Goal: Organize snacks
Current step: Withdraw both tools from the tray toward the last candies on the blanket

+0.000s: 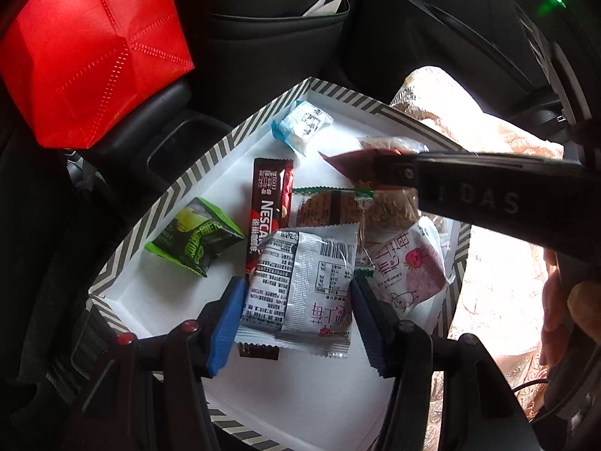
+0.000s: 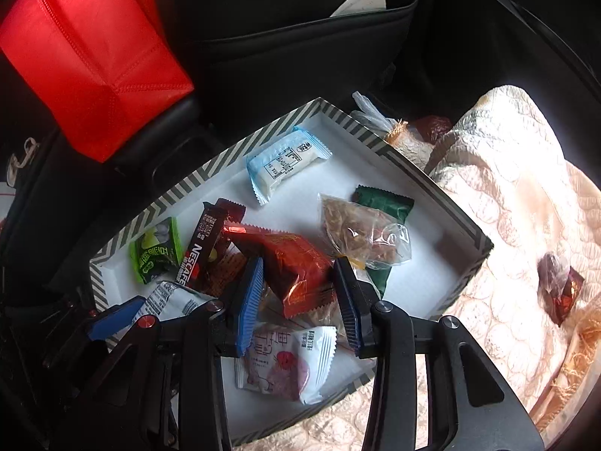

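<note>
Right wrist: crinkly red foil packet (image 2: 296, 270)

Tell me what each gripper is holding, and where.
The right gripper pinches the shiny red foil snack packet across its near end. The left gripper holds nothing.

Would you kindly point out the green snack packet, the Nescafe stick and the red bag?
Green packet (image 1: 193, 235), left wrist view, middle of its printed face.
Nescafe stick (image 1: 267, 210), left wrist view, its logo.
Red bag (image 2: 90, 56), right wrist view, its side panel.
</note>
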`<state>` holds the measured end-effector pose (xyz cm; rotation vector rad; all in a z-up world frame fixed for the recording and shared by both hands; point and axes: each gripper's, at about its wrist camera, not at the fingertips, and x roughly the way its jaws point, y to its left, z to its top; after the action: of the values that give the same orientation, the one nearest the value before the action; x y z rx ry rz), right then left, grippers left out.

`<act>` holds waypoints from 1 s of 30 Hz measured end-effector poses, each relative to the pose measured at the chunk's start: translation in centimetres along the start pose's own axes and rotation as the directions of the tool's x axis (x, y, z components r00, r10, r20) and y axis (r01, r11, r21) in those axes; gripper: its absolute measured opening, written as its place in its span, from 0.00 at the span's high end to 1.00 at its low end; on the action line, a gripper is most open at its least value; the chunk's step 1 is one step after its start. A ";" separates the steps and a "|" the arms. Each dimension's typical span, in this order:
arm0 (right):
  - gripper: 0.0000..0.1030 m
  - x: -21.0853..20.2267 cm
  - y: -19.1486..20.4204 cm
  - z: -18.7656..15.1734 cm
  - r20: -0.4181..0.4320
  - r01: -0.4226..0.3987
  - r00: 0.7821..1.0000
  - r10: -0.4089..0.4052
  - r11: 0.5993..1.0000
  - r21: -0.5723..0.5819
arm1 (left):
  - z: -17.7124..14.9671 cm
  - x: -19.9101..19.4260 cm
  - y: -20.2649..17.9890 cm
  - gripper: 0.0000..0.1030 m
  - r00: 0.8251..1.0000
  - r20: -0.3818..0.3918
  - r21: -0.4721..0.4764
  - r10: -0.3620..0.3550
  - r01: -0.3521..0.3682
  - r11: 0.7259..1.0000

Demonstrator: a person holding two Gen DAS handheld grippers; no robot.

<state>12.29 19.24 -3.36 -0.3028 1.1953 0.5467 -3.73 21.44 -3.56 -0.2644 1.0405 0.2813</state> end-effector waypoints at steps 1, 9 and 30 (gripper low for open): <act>0.63 0.1 0.2 0.0 0.007 0.008 1.000 -0.008 1.000 -0.009 | 0.0 0.0 0.0 0.42 1.000 -0.001 -0.003 0.001 -0.001 1.000; 0.47 -0.4 0.1 -0.4 -0.023 -0.056 0.998 0.056 0.998 0.011 | -0.1 -0.1 0.4 0.23 1.000 -0.014 -0.030 0.005 -0.005 1.000; 0.46 -5.3 -13.8 -4.7 0.037 -0.037 0.999 0.026 0.945 0.325 | 0.9 -1.1 -4.1 0.21 1.000 -0.015 0.062 -0.017 0.018 0.998</act>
<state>14.80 4.15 -0.88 0.0077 1.2389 0.3713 -2.06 17.86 -1.87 -0.2200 1.0592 0.2317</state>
